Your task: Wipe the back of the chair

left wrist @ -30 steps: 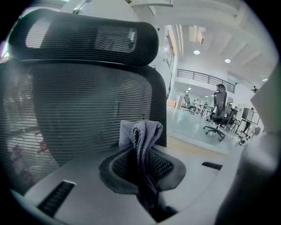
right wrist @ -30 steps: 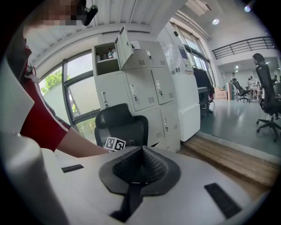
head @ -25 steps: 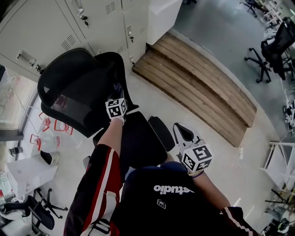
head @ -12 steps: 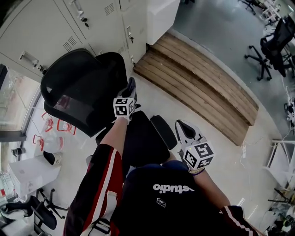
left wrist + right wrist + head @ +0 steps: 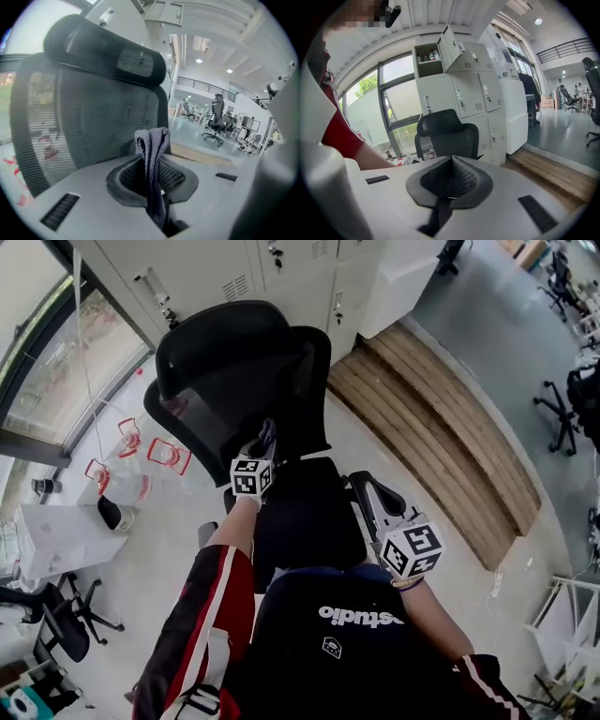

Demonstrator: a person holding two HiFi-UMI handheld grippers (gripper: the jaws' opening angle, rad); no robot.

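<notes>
Sleeves and a dark shirt fill the bottom of the head view: we see one red-and-white sleeve (image 5: 202, 615) on the left arm. Each hand carries one gripper, two in all.

Our left gripper (image 5: 261, 454) sits at the centre of the frame, over the rear edge of the seat (image 5: 300, 521). In the left gripper view its jaws (image 5: 154, 187) are clamped on one folded grey-blue cloth (image 5: 153, 154), which stands upright out of them. The cloth is just in front of the mesh backrest (image 5: 93, 117); we cannot tell whether it touches.

Our right gripper (image 5: 367, 495) is lower right of centre, beside the seat. In the right gripper view its jaws (image 5: 451, 176) are pressed together with nothing between them.

One black office chair (image 5: 244, 371) stands in the upper centre of the head view, its backrest topped by one headrest (image 5: 108, 51). The same chair (image 5: 447, 133) shows mid-frame in the right gripper view.

Beyond it, pale lockers (image 5: 281, 268) run along the top edge, one of them with its upper door open (image 5: 450, 44). One slatted wooden platform (image 5: 441, 418) crosses the upper right. One more black chair (image 5: 52, 629) sits at the lower left edge, another (image 5: 572, 399) at the right edge.
</notes>
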